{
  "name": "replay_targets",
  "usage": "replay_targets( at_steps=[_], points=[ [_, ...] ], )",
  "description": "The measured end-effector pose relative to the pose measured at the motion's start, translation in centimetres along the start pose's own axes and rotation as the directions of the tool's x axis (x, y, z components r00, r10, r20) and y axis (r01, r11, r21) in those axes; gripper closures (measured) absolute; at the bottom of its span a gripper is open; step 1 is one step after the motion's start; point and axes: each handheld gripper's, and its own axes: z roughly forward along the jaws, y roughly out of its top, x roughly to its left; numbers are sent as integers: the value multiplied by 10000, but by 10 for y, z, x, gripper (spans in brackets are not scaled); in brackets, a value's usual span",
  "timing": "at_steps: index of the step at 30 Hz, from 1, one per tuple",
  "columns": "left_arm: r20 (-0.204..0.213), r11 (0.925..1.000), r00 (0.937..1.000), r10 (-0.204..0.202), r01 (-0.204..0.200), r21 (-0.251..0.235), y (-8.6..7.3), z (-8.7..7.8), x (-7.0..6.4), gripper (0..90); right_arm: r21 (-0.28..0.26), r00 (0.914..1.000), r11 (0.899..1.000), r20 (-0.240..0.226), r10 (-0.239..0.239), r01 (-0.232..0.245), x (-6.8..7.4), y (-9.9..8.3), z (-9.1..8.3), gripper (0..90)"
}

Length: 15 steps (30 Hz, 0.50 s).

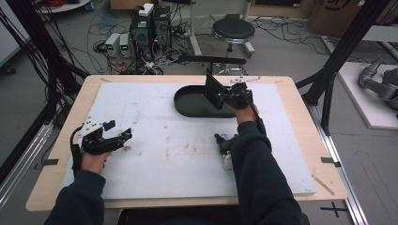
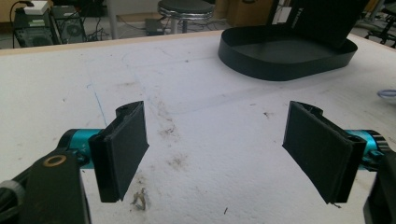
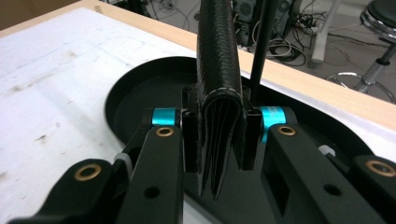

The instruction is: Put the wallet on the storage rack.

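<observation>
Cables and a stool sat behind the table [image 1: 56, 154] from above, where your right gripper [image 1: 224, 97] held a black wallet [image 1: 213, 91] over the black oval tray [image 1: 187, 104] near the far edge. Your left gripper [image 2: 215, 149] stood released, jaws wide above the bare white mat [image 2: 196, 116]. Your right gripper's view showed its jaws clenched on the folded wallet upright above the tray; judging by that, you were placing it, and next needed to lower it and let go.

cluttered lab behind the table

a grey floor [image 1: 281, 51] strewn with tangled cables [image 1: 108, 28] lies beyond the table's far edge. computer towers [image 1: 151, 26] stand past the far left corner, a round black stool [image 1: 233, 31] past the middle, black frame posts [image 1: 345, 47] at right.
</observation>
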Motion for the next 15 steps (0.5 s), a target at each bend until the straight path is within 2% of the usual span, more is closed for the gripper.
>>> replay_targets(
  at_steps=[4, 7, 11, 14, 15],
  points=[
    [4, 10000, 10000, -22, 22, 10, 0, 0, 0, 215, 18, 9965, 9969, -300, 780, -780, -5, -7, 13, 770],
    [36, 10000, 10000, 3, -3, 6, 0, 0, 0, 215, 196, 9937, 9941, -327, 1068, -1062, -7, -11, 21, 768],
    [22, 10000, 10000, -22, 22, -15, 0, 0, 1, 215, 491, 9935, 9925, 262, 1104, -1116, -10, -14, 23, 729],
    [13, 10000, 10000, -20, 20, -21, 0, 0, 1, 215, 224, 9879, 9910, 853, 1298, -1322, -17, -13, 17, 593],
    [4, 10000, 10000, -14, 14, -8, 0, 0, 0, 215, 172, 9853, 9905, 1057, 1340, -1365, -18, -13, 15, 588]
  ],
)
